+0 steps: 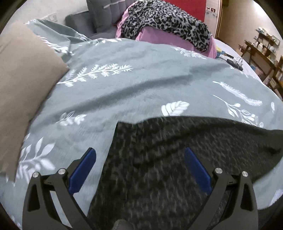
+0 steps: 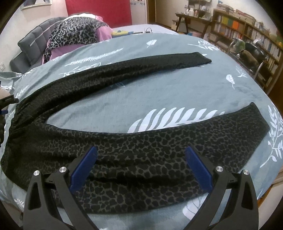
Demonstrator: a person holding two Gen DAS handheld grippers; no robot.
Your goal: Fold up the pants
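On the bed, seen from the left wrist view, the left claw (image 1: 139,155) hangs released, its blue pads spread wide, over the upper end of the dark leopard-print pants (image 1: 176,150), which lie on a grey-green bedspread (image 1: 132,88) printed with white leaves. Only this end of the pants shows here, blurred, with a squared corner of the fabric ahead of the left pad. A tan pillow (image 1: 23,79) lies at the left edge, and a pink heap draped with a leopard-print cloth (image 1: 164,23) sits at the far end near the padded grey headboard (image 1: 102,16). A power strip (image 1: 235,64) lies on the bed's far right.

From the right wrist view, the whole length of the pants (image 2: 123,155) appears, which the other view does not give. They lie flat with the waist at the left and both legs running rightward, splayed apart in a V with bare bedspread (image 2: 123,99) between them. The right claw (image 2: 140,155) is released too, pads wide over the near leg, gripping nothing. Bookshelves (image 2: 247,33) line the wall at right, with a chair (image 2: 251,53) beside the bed.
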